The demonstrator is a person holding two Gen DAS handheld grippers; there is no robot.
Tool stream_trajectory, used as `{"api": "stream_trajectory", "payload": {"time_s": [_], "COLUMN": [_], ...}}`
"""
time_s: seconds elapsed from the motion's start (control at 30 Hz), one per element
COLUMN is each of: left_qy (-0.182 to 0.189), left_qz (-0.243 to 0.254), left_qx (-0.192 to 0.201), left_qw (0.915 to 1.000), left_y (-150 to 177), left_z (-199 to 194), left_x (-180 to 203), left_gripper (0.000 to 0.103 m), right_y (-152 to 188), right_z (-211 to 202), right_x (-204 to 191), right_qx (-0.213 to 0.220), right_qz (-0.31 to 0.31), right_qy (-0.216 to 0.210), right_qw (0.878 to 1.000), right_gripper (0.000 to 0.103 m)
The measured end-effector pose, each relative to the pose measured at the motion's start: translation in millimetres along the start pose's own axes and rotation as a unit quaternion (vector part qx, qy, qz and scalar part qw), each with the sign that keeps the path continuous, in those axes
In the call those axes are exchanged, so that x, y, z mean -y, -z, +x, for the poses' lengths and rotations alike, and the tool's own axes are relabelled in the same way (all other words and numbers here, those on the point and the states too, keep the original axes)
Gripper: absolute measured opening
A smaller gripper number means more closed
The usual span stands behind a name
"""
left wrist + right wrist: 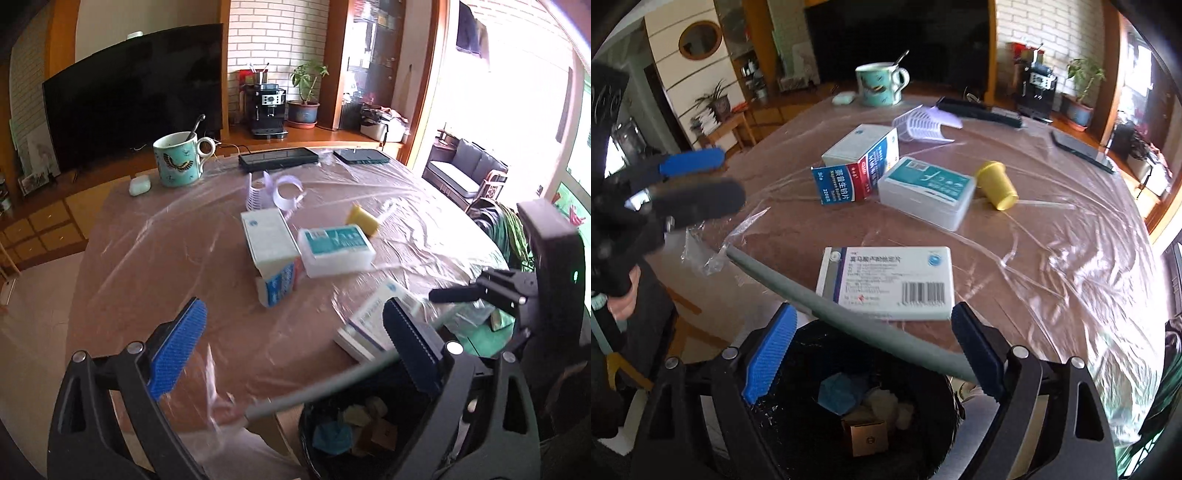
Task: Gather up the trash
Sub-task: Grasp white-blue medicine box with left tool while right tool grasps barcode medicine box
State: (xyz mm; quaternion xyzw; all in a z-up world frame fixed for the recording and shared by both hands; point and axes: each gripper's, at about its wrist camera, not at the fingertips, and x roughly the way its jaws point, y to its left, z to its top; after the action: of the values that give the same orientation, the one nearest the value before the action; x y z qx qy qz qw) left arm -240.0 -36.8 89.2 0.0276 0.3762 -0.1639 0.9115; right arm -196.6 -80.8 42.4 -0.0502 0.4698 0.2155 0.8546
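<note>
Now both grippers hang over the near edge of the table (1052, 258), which is draped in clear plastic film. Left gripper (291, 350) has its blue pads spread wide with nothing between them. Right gripper (873, 354) is spread wide too; a grey rod (849, 317) slants across the gap, lying against the right-hand pad, and no pinch on it shows. Whether the rod rests on anything I cannot tell.

Below the fingers sits the black trash bin (923, 417), already holding a blue scrap, a brown carton and some pale wads.

On the table, closest in, a flat white medicine box (890, 284) lies label-up with its barcode showing. Farther back, a red-and-blue medicine carton (860, 162) lies on its side with an end flap open, just beside a clear plastic case with a teal label (927, 190). A yellow cup (997, 184) lies tipped over next to that case. Behind them is a white ribbed plastic piece (923, 123). At the far edge stands a teal butterfly mug (179, 158) with a spoon in it, and a small white earbud case (139, 184) beside it.
</note>
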Motion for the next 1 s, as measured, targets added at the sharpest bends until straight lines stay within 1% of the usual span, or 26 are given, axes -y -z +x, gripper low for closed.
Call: {"api": "stream_trajectory", "payload": {"time_s": [0.07,0.13,0.27,0.37,0.5,0.57,0.73,0.8,0.9,0.93,1.0], "left_qy": [0.000,-0.002,-0.007,-0.006,-0.028,-0.030,-0.041,-0.039,-0.036,-0.038,-0.038], "left_qz": [-0.002,-0.004,-0.021,-0.025,-0.011,-0.014,-0.014,-0.015,-0.012,-0.010,-0.011], "left_qx": [-0.006,-0.015,-0.031,-0.044,-0.055,-0.065,-0.076,-0.079,-0.075,-0.074,-0.073], "left_qw": [1.0000,0.9999,0.9993,0.9987,0.9980,0.9973,0.9962,0.9960,0.9964,0.9965,0.9965], "left_y": [-10,-17,-30,-37,-43,-44,-44,-45,-46,-47,-47], "left_z": [11,24,51,67,86,95,109,112,112,112,113], "left_x": [-5,-7,-14,-13,-10,-11,-13,-13,-12,-12,-12], "left_gripper": [0.097,0.097,0.097,0.097,0.097,0.097,0.097,0.097,0.097,0.097,0.097], "right_y": [-8,-13,-18,-18,-20,-20,-22,-24,-27,-27,-28], "right_z": [7,12,20,23,27,29,29,30,29,29,33], "right_x": [0,0,-8,-14,-16,-17,-17,-17,-17,-19,-22], "right_qx": [-0.016,-0.022,-0.033,-0.032,-0.036,-0.037,-0.043,-0.046,-0.054,-0.056,-0.056], "right_qz": [0.008,0.014,0.012,0.000,-0.009,-0.017,-0.021,-0.027,-0.015,-0.018,-0.031], "right_qy": [0.002,-0.003,0.006,0.024,0.051,0.059,0.062,0.065,0.043,0.045,0.070], "right_qw": [1.000,1.000,0.999,0.999,0.998,0.997,0.997,0.996,0.998,0.997,0.995], "right_gripper": [0.085,0.085,0.085,0.085,0.085,0.085,0.086,0.086,0.087,0.087,0.087]}}
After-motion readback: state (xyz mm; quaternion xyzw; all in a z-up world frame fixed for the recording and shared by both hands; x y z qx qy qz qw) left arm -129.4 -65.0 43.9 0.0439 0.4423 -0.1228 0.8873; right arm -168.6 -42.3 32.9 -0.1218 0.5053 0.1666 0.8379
